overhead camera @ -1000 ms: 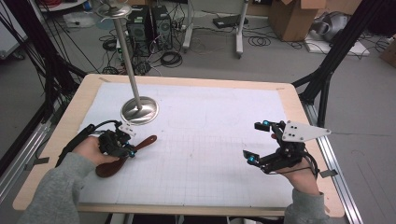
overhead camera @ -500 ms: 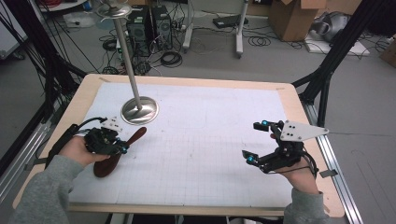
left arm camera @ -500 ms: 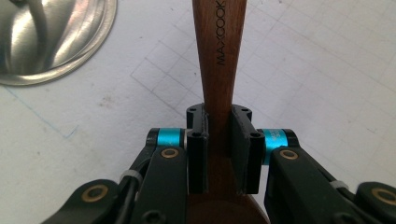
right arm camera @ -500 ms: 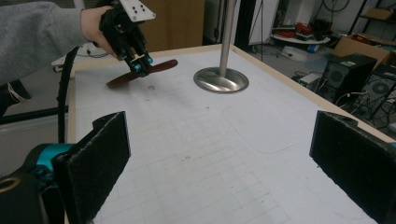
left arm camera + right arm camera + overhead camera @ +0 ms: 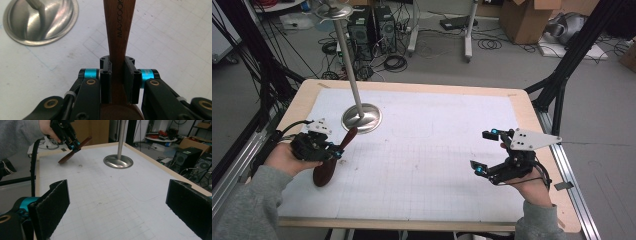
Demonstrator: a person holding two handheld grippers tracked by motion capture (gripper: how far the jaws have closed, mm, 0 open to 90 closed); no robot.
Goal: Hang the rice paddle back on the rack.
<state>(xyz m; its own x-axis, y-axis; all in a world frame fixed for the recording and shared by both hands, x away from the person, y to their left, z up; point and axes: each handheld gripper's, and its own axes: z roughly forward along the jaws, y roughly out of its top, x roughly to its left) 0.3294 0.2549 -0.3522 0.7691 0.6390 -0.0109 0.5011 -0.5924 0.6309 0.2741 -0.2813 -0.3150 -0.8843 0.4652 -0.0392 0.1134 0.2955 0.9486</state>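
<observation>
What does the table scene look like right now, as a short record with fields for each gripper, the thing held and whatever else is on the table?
left gripper: shut on the wooden spoon's handle
wooden spoon: lifted off the table, tilted, bowl end lowest
right gripper: open, nothing between its pads, over the table's right side
metal stand: round base on the white mat, pole upright
white mat: gridded, covers the tabletop
</observation>
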